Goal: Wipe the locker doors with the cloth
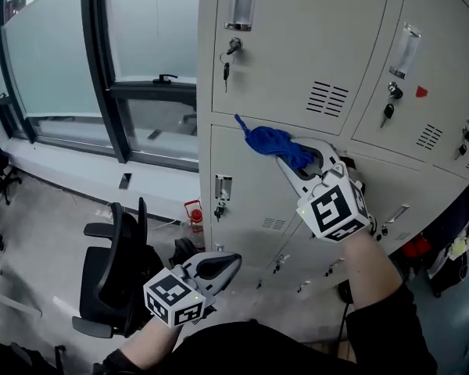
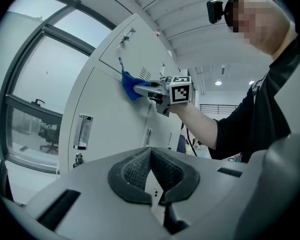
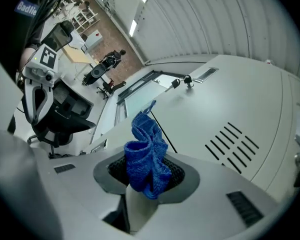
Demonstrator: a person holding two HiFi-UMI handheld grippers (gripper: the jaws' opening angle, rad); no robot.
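Nothing legible except cropped white print on a blue patch.

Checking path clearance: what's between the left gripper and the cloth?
Nothing but the bare lower locker door. In the head view the left gripper, shut and empty, sits below the blue cloth clamped in the right gripper.

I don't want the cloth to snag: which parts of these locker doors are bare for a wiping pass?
Bare: the upper grey locker door between its hanging key and black vent slots; the lower door between its label holder and the blue cloth. Crowded: the right-hand door's lock and key.
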